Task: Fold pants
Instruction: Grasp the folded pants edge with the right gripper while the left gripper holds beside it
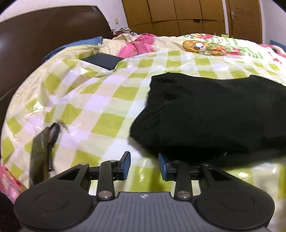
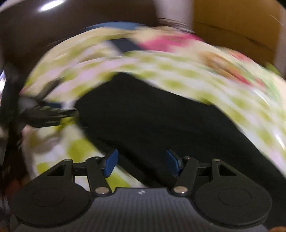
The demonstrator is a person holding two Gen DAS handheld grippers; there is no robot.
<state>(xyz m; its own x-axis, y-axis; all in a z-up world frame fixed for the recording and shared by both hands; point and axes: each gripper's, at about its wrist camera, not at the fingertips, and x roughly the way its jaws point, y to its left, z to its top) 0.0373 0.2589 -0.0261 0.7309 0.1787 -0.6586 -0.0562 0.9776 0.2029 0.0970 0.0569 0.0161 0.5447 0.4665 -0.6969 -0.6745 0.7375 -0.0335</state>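
The black pants (image 1: 214,116) lie bunched in a thick, folded heap on the green-checked bed cover (image 1: 100,107), right of centre in the left wrist view. My left gripper (image 1: 144,165) hovers over the cover just off the heap's near left corner. Its blue pads (image 1: 127,164) stand apart with nothing between them. The right wrist view is smeared by motion. There the pants (image 2: 152,116) run diagonally under my right gripper (image 2: 141,162). That gripper's pads (image 2: 111,162) are spread wide above the cloth and do not pinch it.
A dark flat box (image 1: 103,60) rests on the cover near the brown headboard (image 1: 44,32). A pink quilt (image 1: 139,44) and cartoon-print bedding (image 1: 205,46) lie behind, before a wooden wardrobe (image 1: 178,16). A blurred dark object (image 1: 44,148) stands at the left.
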